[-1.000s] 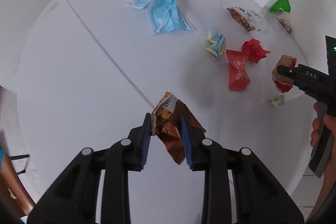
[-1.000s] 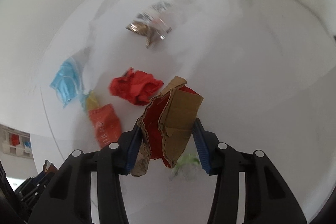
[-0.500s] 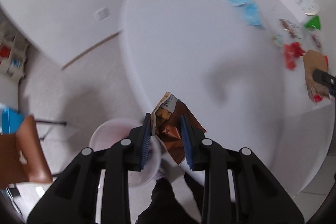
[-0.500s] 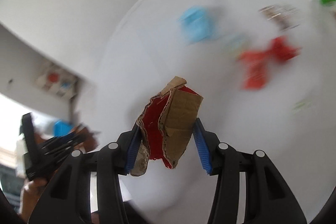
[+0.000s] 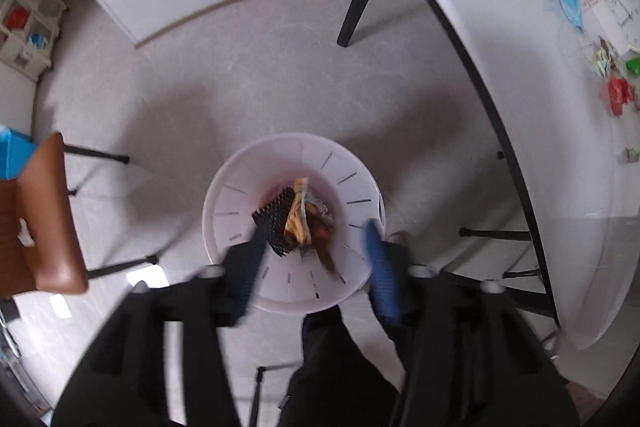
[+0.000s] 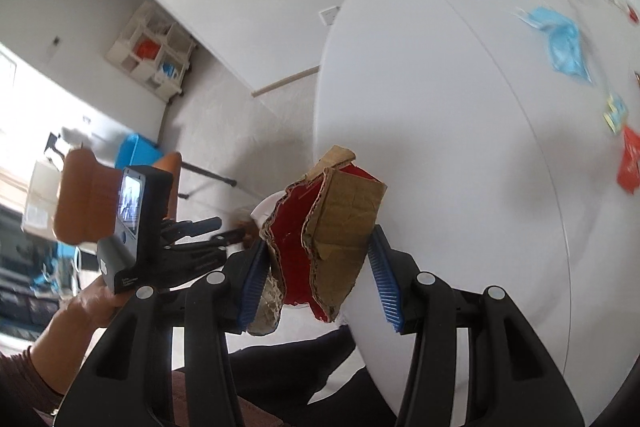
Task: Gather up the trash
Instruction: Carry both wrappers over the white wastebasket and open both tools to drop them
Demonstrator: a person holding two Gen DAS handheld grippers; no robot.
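The jaws of the left gripper [image 5: 316, 259] have just been spread above the white bin [image 5: 240, 187], and the brown wrapper [image 5: 308, 223] is seen loose inside it. The torn cardboard [image 6: 332, 239] is pinched by the right gripper [image 6: 316, 279] beside the table [image 6: 440, 107]; 1 carry over the bin is judged next.

Left hand-held gripper [image 5: 316, 267] points down, jaws just opened wide; right hand-held gripper [image 6: 316, 279] clamped
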